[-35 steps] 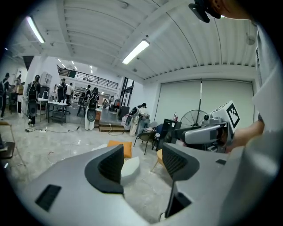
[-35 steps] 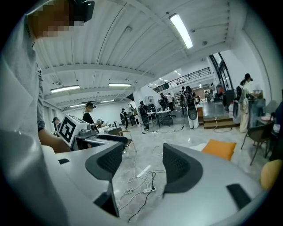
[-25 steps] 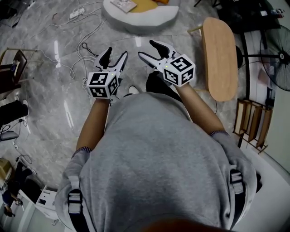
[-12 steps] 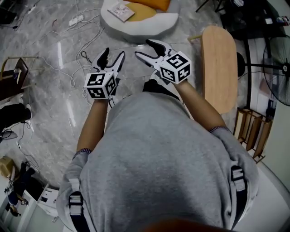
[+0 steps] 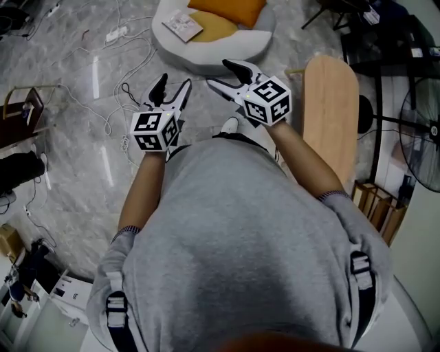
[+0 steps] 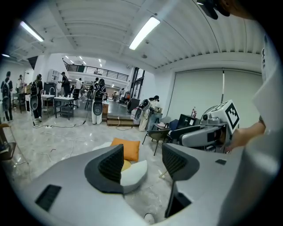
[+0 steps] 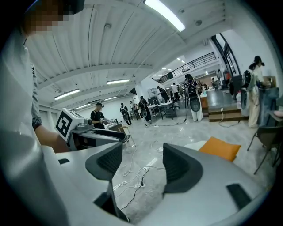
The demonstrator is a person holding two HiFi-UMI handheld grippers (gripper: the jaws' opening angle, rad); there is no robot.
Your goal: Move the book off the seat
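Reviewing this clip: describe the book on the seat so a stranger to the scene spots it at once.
At the top of the head view sits a low, round white seat. An orange cushion fills its right side; the book lies to the cushion's left, near the rim. It is the only thin, flat, pale rectangle there, lying askew.

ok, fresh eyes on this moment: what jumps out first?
The left gripper and right gripper, held out side by side over the person's grey top in the head view, both with jaws apart and empty. Beyond them on the marble floor sits the white seat, with an orange cushion and the book lying on its left side. A long wooden bench stands to the right.
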